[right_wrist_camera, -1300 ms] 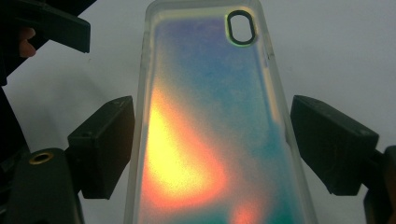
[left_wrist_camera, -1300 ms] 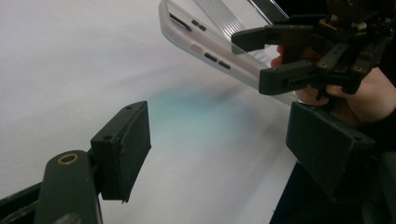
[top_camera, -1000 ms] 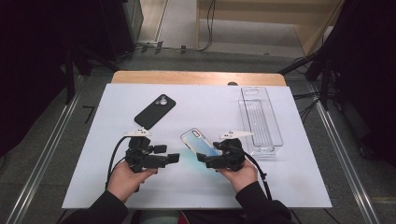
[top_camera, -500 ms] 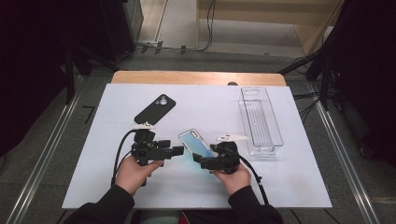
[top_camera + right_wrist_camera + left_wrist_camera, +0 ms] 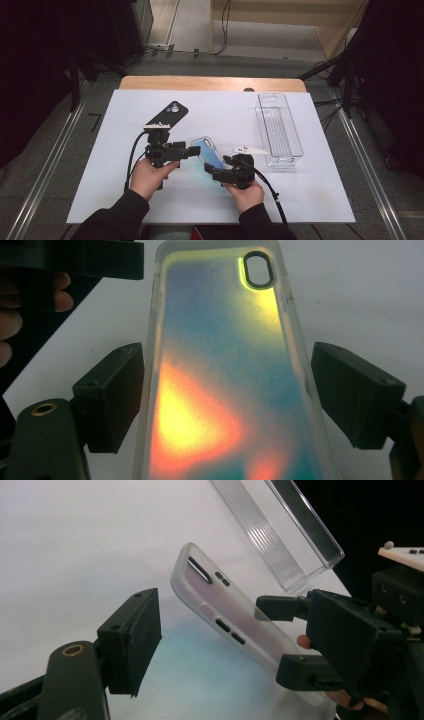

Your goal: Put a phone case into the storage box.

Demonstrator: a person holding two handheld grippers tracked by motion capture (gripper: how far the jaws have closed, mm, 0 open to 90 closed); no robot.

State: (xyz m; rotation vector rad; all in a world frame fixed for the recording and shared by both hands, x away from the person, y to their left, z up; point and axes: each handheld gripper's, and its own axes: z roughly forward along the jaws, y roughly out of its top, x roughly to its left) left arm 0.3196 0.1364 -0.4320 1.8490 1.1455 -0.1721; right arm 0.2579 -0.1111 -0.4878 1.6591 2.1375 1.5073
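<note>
Nearest the counter's [image 5: 300, 200] front edge, the right gripper [image 5: 216, 173] is seen with a phone case [image 5: 207, 152] between its jaws. In the right gripper view the case [image 5: 220, 380] is touched by the left-hand pad, while a gap is left at the other pad, so a firm grip cannot be told. The case is raised above the counter's middle. Just beside its far end the left gripper [image 5: 192, 150] is held with jaws wide, clear of it. Farther back, a black phone [image 5: 167, 114] lies left of centre, and a clear tray [image 5: 278, 128] is set by the right edge.
</note>
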